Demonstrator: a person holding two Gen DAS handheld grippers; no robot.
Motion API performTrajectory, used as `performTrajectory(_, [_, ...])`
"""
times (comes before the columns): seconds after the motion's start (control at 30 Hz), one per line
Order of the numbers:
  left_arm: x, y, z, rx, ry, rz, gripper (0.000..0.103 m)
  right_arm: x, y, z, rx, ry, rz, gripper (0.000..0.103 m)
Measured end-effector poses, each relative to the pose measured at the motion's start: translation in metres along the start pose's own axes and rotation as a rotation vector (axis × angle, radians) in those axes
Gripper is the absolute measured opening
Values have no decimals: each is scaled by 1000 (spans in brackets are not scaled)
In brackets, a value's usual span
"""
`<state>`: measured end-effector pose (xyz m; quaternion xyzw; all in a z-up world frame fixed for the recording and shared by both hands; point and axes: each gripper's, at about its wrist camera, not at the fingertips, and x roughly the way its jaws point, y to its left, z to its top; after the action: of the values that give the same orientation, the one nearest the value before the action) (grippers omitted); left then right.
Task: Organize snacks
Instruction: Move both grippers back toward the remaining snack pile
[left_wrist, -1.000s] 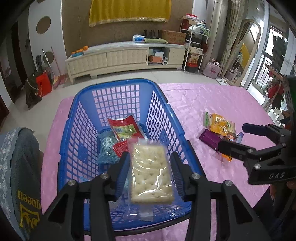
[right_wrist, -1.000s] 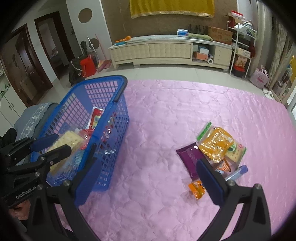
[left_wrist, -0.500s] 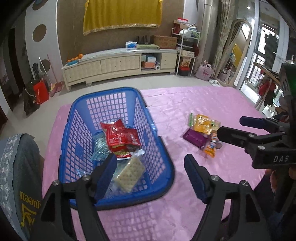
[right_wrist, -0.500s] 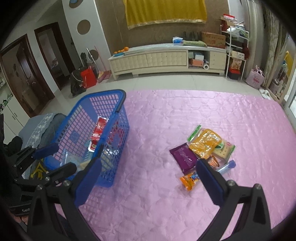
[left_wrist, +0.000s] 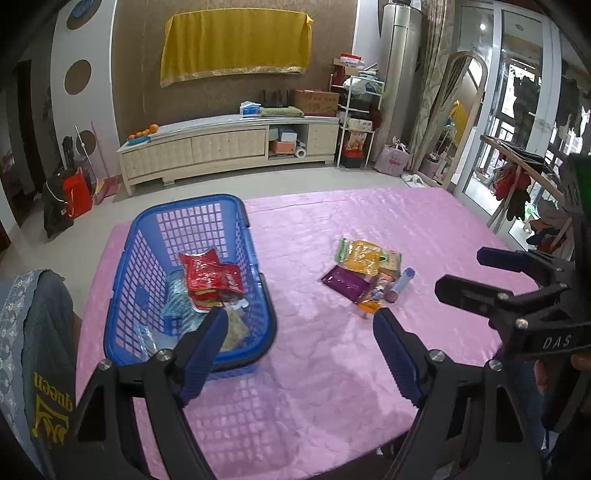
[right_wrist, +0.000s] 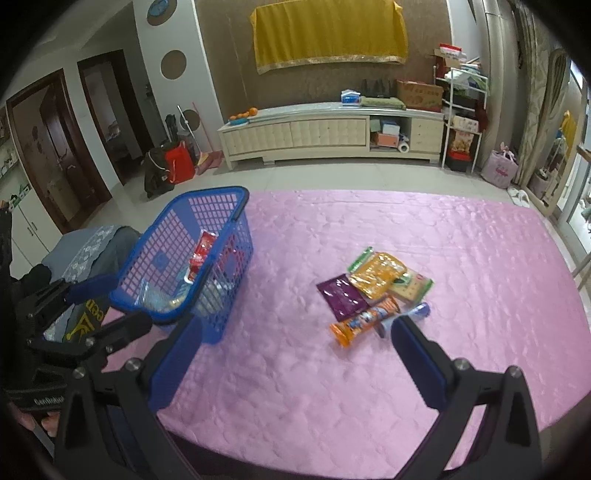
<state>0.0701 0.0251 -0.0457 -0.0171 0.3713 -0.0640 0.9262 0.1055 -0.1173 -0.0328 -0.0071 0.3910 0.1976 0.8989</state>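
Observation:
A blue basket (left_wrist: 192, 204) (right_wrist: 207, 194) stands at the left of the pink table. It holds red packets (left_wrist: 207, 275), a bluish pack and a clear-wrapped cracker pack (left_wrist: 233, 329) near its front wall. My left gripper (left_wrist: 301, 314) hovers above and in front of the basket; its jaws are opening with nothing between them. To the right lies a pile of snacks: an orange pouch (right_wrist: 376, 273), a purple pouch (right_wrist: 341, 295), an orange tube (right_wrist: 365, 319), a green-edged cracker pack (right_wrist: 412, 286) and a blue stick (right_wrist: 417, 312). My right gripper (right_wrist: 297, 325) is open and empty, short of the pile.
A pink quilted cloth (right_wrist: 461, 251) covers the table. A chair draped with a grey garment (left_wrist: 40, 332) stands at the left edge beside the basket. Beyond the table are a tiled floor and a long cream cabinet (right_wrist: 332, 134).
My left gripper let go of the cracker pack, which now lies in the basket, and its jaws spread. Both grippers drew back and up, so the table looks farther away.

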Motion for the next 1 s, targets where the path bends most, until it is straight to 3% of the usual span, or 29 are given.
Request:
performTrajectory(0.3, [0,-37,-12,30,-17,-37,79,-21,-33,-28,19,12,-31,103])
performTrajectory(0.67, [22,-82,-31,68,44,-75,79,-32,-68,-57,0,32,-75,103])
performTrajectory(1.0, [54,-120,-31,164,114,-79,79,-15,-105,-71,33,84,-78,103])
